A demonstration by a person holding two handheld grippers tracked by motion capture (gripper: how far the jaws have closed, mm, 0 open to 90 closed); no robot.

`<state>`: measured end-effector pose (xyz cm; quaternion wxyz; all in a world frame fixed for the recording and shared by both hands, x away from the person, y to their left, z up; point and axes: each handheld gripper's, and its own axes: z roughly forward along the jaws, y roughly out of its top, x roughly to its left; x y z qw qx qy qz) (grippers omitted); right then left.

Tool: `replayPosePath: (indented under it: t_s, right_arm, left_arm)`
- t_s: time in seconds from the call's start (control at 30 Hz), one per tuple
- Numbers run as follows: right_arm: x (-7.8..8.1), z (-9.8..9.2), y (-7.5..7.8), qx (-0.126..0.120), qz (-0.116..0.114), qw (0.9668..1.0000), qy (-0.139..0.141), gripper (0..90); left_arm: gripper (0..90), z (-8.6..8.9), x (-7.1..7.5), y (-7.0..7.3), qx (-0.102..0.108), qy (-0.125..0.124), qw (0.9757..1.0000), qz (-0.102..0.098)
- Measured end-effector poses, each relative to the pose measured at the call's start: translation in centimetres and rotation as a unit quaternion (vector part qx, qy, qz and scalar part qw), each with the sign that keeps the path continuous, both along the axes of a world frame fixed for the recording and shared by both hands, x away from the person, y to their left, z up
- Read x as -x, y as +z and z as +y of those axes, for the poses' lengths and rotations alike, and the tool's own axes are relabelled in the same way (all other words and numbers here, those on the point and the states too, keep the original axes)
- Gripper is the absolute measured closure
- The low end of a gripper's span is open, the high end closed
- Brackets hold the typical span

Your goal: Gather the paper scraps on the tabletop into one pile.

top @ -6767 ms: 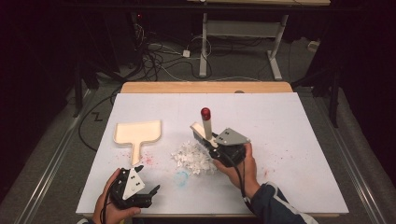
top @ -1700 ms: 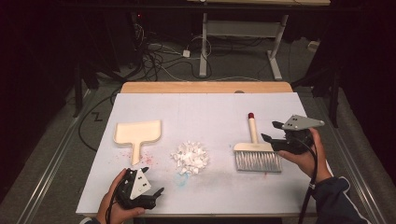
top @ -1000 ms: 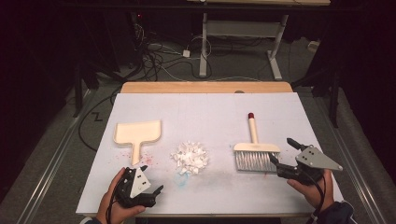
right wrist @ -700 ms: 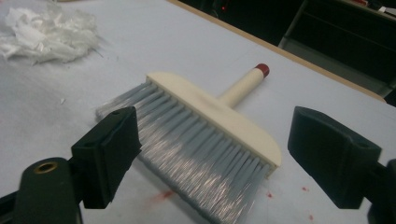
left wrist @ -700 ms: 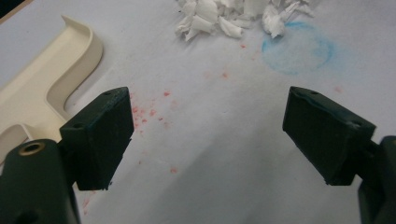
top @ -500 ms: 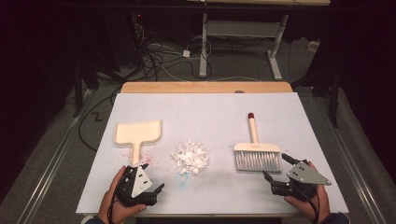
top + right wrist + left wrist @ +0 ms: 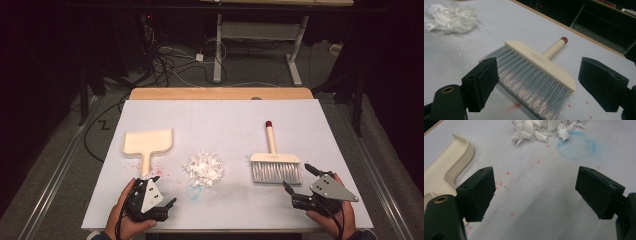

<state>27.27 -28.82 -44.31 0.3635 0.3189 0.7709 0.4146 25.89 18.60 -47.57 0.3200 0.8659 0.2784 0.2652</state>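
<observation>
Since before, we pull right tool (image 7: 299, 181) back off brush (image 7: 275, 161); brush flat on table (image 7: 220, 120); jaws just opened wide, empty. Left tool (image 7: 169, 204) wide, empty.

A blue chalk circle (image 7: 576, 149) and red specks (image 7: 155, 172) mark the white tabletop (image 7: 220, 120); cables (image 7: 175, 60) lie on the floor behind.

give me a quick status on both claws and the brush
Left claw open, empty, near the dustpan handle. Right claw open, just widened, nothing gripped. Brush flat on table, released. Paper scrap pile between them, nothing blocking.
</observation>
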Motion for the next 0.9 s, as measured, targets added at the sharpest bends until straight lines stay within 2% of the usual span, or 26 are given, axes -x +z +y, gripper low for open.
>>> replayPosePath:
  t_s: [0.9]
  right_arm:
    - [-0.26,0.12,-0.09,0.001,-0.004,1.0000,-0.001,18.1]
  left_arm:
    - [15.2,0.17,-0.44,0.00,0.001,0.011,0.9999,0.000]
